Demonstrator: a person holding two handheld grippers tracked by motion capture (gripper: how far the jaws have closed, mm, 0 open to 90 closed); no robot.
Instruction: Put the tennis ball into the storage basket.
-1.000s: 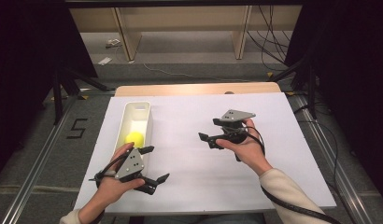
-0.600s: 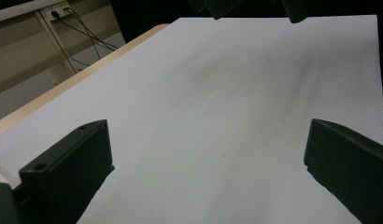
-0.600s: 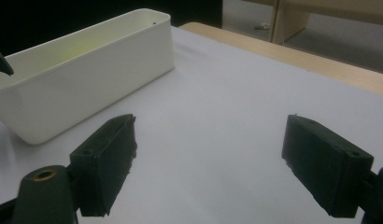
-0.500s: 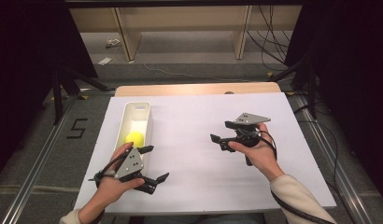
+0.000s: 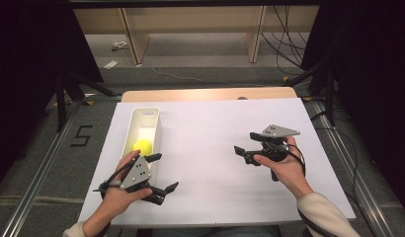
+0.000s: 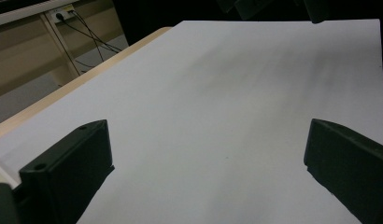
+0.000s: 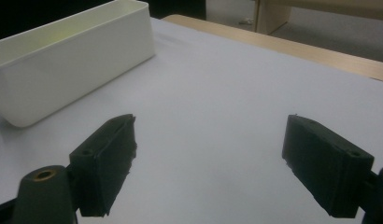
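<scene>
A long white bin (image 5: 152,114) stands on the left part of the white-covered table (image 5: 210,123), and a yellow ball (image 5: 142,146) lies inside it. My left gripper (image 5: 163,173) is held just right of the bin's near end, open and empty, pointing right. In the left gripper view its jaws stand wide apart over bare white sheet, with the gripper (image 6: 208,172) holding nothing. My right gripper (image 5: 246,143) hovers at the table's right middle, open, pointing left toward the bin. The right gripper view has the bin's side wall (image 7: 73,60) ahead of the open gripper (image 7: 213,158).
A wooden table edge (image 5: 205,94) runs along the back. Beyond it are wooden shelf legs (image 5: 131,34) and cables (image 5: 284,39) on the floor. Black stands (image 5: 67,89) flank the table. A "5" mark (image 5: 81,136) is on the floor at the left.
My right gripper has moved to the right and slightly nearer the person, away from the bin, still open. The left gripper has stayed put.
</scene>
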